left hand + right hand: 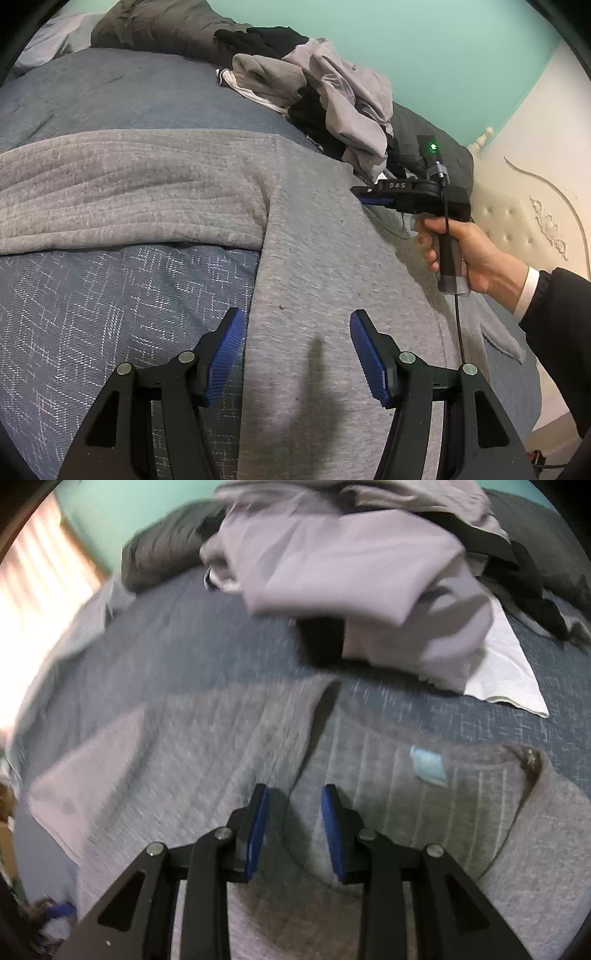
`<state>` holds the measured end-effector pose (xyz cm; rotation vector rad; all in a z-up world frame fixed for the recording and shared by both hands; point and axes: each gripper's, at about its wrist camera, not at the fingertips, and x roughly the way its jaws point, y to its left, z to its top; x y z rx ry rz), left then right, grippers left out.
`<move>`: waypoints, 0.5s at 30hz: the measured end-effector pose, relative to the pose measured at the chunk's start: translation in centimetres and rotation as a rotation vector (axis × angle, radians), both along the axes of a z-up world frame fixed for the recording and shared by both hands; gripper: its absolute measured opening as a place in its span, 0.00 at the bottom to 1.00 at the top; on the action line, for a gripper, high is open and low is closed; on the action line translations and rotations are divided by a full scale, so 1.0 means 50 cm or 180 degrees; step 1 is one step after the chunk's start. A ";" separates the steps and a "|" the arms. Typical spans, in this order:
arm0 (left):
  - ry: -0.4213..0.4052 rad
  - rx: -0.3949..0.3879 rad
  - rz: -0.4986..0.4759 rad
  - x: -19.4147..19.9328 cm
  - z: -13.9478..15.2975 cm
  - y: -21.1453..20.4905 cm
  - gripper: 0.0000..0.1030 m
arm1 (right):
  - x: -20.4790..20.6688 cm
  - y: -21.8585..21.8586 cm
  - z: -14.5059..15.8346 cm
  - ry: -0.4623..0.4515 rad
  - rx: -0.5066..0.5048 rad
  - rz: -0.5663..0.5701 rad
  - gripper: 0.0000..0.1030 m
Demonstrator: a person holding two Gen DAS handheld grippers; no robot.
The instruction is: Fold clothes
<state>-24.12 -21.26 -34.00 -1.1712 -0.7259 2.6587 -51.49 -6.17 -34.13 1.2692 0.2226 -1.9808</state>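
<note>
Grey sweater [314,258] spread flat on the bed [110,295], filling the centre and lower frame of both views. Left hand-held gripper [297,354] released above its lower part, nothing between the pads; right hand-held gripper [294,830] partly parted over the ribbed fabric, grasping nothing. Clothes pile [332,99] upper centre.

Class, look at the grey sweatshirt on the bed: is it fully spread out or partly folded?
Partly folded: the grey sweatshirt has one sleeve laid sideways, its body flat on the blue bedspread.
</note>
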 end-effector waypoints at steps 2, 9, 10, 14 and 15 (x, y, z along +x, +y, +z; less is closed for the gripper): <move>-0.0011 0.0002 -0.0004 -0.001 -0.002 -0.002 0.62 | 0.014 -0.017 -0.001 0.0110 0.0138 0.0063 0.28; -0.0022 0.0009 0.0017 0.000 -0.003 -0.005 0.62 | 0.048 -0.081 -0.002 0.0417 0.0495 0.0234 0.05; -0.0018 0.0008 0.0019 0.000 -0.002 -0.005 0.62 | 0.052 -0.086 -0.001 0.0449 0.0531 0.0246 0.04; -0.0011 0.0012 0.0027 0.002 -0.001 -0.006 0.62 | 0.054 -0.082 0.010 0.0526 0.0553 0.0197 0.02; -0.0011 0.0014 0.0030 0.002 -0.001 -0.006 0.62 | 0.052 -0.077 0.012 0.0538 0.0557 0.0159 0.02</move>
